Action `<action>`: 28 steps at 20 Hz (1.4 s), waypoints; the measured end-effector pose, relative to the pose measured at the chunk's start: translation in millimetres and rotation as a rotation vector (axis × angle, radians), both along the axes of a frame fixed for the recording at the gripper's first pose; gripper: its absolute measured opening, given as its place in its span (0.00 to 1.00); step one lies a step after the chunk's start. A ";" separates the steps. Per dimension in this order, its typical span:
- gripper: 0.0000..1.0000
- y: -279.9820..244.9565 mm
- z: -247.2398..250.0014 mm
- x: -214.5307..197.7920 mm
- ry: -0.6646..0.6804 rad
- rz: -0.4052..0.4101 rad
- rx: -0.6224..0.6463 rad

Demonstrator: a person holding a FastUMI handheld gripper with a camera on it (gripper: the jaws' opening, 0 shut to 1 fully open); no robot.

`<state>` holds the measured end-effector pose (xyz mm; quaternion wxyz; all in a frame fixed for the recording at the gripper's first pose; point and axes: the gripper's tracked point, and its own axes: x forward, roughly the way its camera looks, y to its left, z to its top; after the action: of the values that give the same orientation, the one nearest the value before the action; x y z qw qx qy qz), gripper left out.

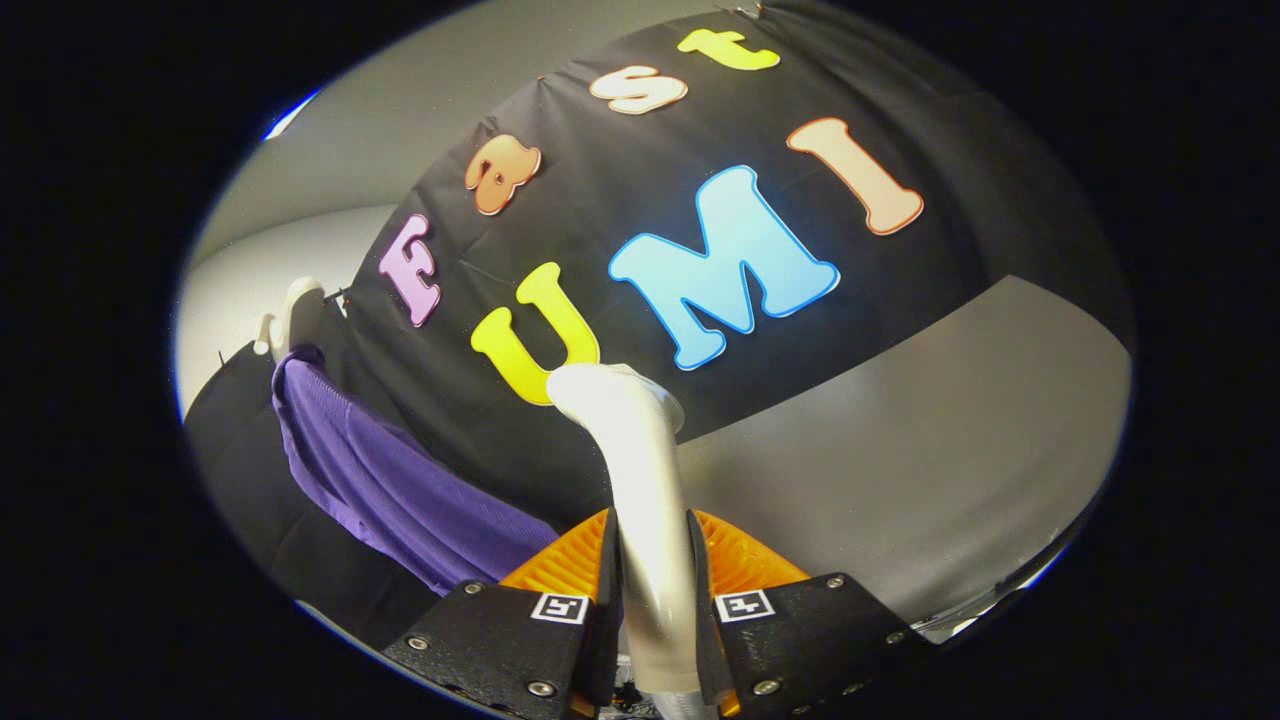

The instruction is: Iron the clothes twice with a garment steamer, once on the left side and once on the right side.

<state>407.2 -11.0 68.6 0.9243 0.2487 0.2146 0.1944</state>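
**Steamer gripped and raised, shirt off to the left**

Steamer (640, 470) stood between the two fingers of the gripper (650, 600), its pale handle running up from between them and bending at the top into the head, which pointed away towards the booth's black wall. Both fingers pressed on the handle from either side, so the jaws were pinching it low down. That low grip probably left the head free to be swept along cloth without the fingers getting in the way.

The purple shirt (400, 490) hung to the left of the fingers, apart from the steamer head, against a dark backing (240, 470). It hung from a white hanger (295, 315), whose top showed above the collar. Hanging it upright would let the cloth fall straight, which suits steaming from top to bottom.

The whole view was tilted, which suggested that the person held the tool at an angle, the head aimed past the shirt and not at it. A grey surface (950, 430) lay beyond the fingers on the right, below the wall.

Judging from this, no pass was under way: the head touched nothing, and it would need to swing left and come near the cloth before either side could be steamed. Whether any steam was coming out could not be told.
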 end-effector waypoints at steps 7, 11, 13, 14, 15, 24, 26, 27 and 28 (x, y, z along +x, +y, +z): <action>0.32 32.1 40.4 -91.3 -0.169 -0.006 -0.026; 0.32 47.1 67.9 -135.7 -0.284 -0.033 -0.035; 0.31 58.9 92.9 -161.0 -0.381 -0.036 -0.054; 0.32 66.6 100.9 -171.8 -0.416 -0.027 -0.071; 0.32 73.3 114.2 -177.8 -0.453 -0.022 -0.082; 0.31 155.1 178.9 -189.7 -0.658 -0.010 -0.131; 0.31 173.5 187.1 -181.2 -0.698 -0.020 -0.158; 0.31 180.3 189.7 -175.9 -0.715 -0.035 -0.168; 0.31 186.9 191.9 -170.2 -0.726 -0.051 -0.182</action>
<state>237.0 175.9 260.5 0.9631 0.0856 -0.1170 0.2268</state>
